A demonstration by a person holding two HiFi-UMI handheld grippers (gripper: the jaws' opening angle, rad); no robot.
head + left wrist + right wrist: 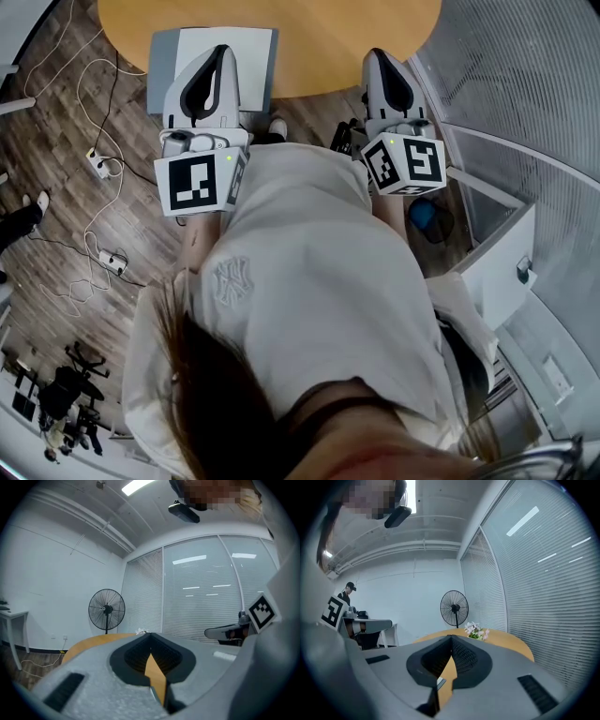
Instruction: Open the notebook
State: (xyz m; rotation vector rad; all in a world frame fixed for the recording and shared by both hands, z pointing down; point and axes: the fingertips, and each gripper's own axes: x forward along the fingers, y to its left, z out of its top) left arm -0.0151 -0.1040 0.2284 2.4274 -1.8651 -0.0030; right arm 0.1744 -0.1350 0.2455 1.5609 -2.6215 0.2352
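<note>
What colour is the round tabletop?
The tabletop is orange-tan, best seen in the head view.

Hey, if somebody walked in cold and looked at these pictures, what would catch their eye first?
Most likely the left tongs and right tongs in the head view, bold black-and-white markers on each, both shut and reaching over the near edge of the round wooden table. The left tongs are above a notebook lying at that edge. In the left gripper view, a black standing fan stands out against the white wall.
</note>
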